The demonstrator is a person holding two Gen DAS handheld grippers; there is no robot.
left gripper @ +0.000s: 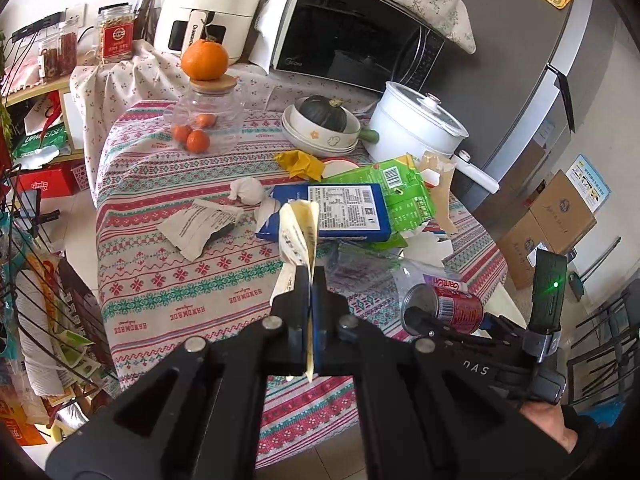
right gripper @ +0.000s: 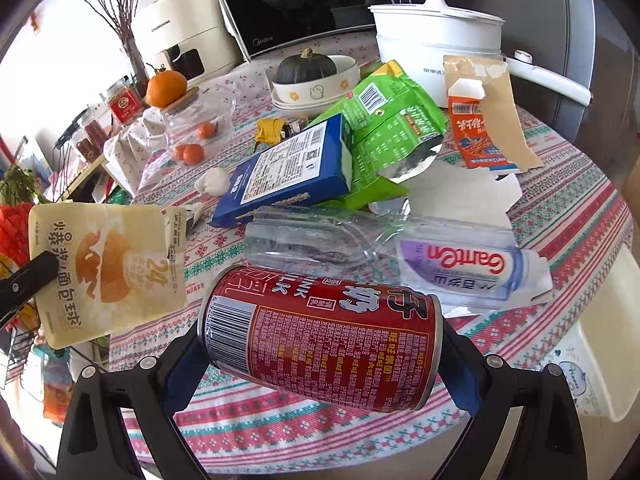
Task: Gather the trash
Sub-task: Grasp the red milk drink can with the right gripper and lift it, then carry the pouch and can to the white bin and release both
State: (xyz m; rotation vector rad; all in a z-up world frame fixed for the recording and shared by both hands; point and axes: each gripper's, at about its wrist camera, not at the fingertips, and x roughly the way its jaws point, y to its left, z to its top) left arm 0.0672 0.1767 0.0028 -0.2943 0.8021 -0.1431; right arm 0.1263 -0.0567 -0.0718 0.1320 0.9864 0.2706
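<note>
Here left tool (left gripper: 311, 280) pinches bread wrapper (left gripper: 298, 236); right tool (right gripper: 320, 344) clamps red can (right gripper: 320, 336).

In the left wrist view the wrapper (left gripper: 298, 236) shows only edge-on, its lower part hidden between the shut pads of the left tool (left gripper: 311, 280), and the can (left gripper: 444, 307) is half covered by the right tool's frame. In the right wrist view the can (right gripper: 320, 338) hides the near side of the clear bottle (right gripper: 320, 240), and the blue box (right gripper: 288, 168) covers part of the green bag (right gripper: 392, 128). The small print on the box and can is too fine to read, and the surface (right gripper: 560, 184) is cut off at the right edge.
</note>
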